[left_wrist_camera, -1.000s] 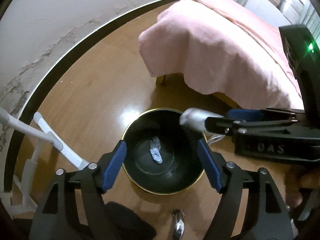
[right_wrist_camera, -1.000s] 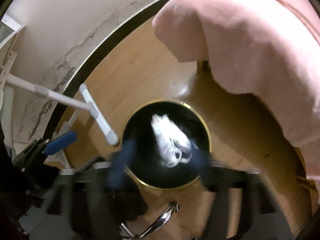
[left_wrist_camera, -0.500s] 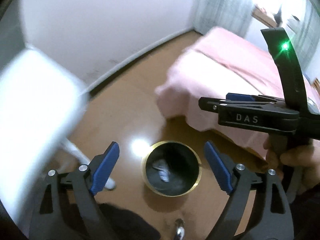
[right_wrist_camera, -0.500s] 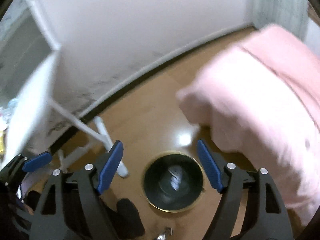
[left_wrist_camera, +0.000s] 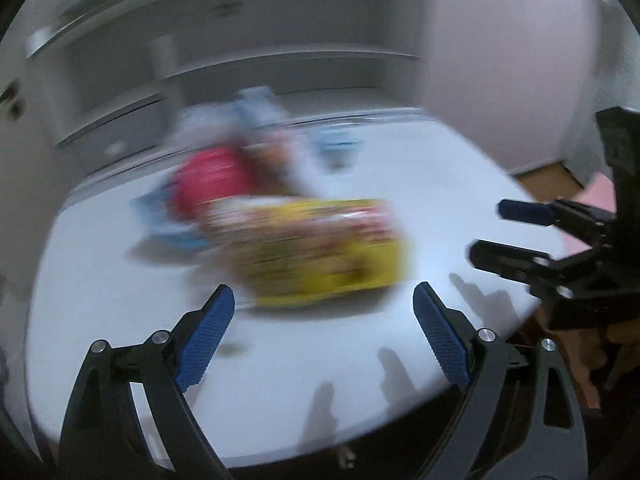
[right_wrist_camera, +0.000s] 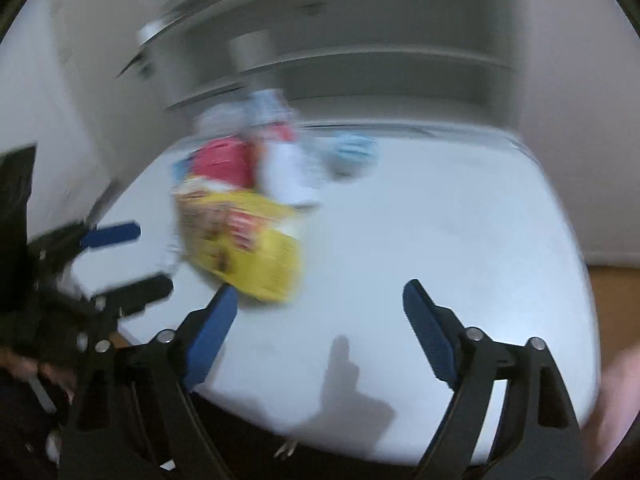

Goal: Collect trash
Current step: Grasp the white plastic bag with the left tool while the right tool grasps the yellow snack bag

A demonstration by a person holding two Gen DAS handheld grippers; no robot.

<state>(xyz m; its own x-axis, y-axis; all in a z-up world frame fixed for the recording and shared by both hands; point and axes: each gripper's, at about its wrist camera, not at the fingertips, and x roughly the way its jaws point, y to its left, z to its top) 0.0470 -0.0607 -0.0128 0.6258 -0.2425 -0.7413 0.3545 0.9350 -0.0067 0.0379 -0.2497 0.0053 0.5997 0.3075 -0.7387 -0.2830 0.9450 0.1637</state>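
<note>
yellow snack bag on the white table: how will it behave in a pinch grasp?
The yellow snack bag looks puffy and wrinkled, so probably light and crushable. Its film looks glossy, so the blue fingers may slip on it. It lies flat on the white table, so it is unlikely to roll. Blur limits certainty.

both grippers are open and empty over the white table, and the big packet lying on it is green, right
Not quite: the packet is yellow, not green, as the left wrist view shows despite the blur. The rest holds: the left gripper and right gripper are both open and empty over the white table, their jaws having just been opening with nothing between them.
</note>
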